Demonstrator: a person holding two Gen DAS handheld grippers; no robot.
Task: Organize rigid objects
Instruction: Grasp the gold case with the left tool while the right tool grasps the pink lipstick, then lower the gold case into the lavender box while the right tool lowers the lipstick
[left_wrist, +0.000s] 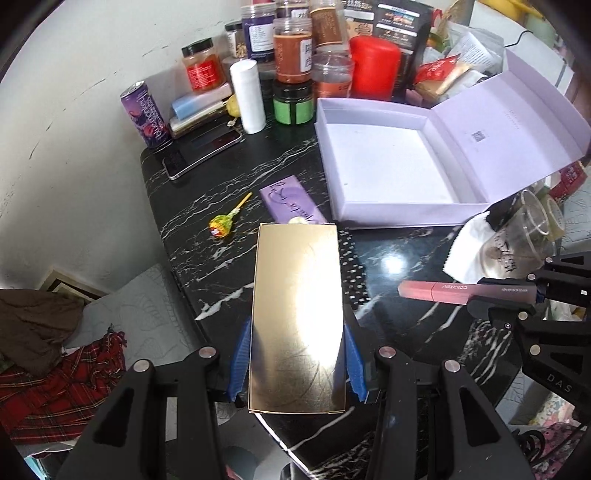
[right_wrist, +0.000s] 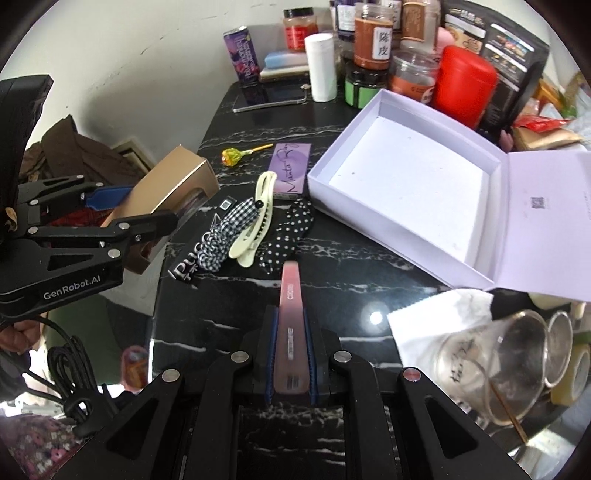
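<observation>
My left gripper (left_wrist: 297, 354) is shut on a shiny gold box (left_wrist: 297, 317), its blue pads pressing both long sides, above the black marble table (left_wrist: 399, 236). The right wrist view shows that box (right_wrist: 173, 177) tilted, off the table's left edge. A pink lipstick tube (right_wrist: 290, 332) sticks forward from my right gripper (right_wrist: 290, 350), which is shut on it. From the left wrist view the tube (left_wrist: 443, 290) hangs at the right. An open lavender box (left_wrist: 388, 166) (right_wrist: 406, 177) lies empty at the back right, lid folded out.
On the table lie a lollipop (right_wrist: 232, 155), a purple card box (right_wrist: 290, 166), a cream hair clip (right_wrist: 255, 221), a gingham scrunchie (right_wrist: 225, 232) and a dotted bow (right_wrist: 288, 232). Jars, a red canister (left_wrist: 373, 66) and a phone (left_wrist: 203, 147) crowd the back. Glass cups (right_wrist: 480, 369) stand front right.
</observation>
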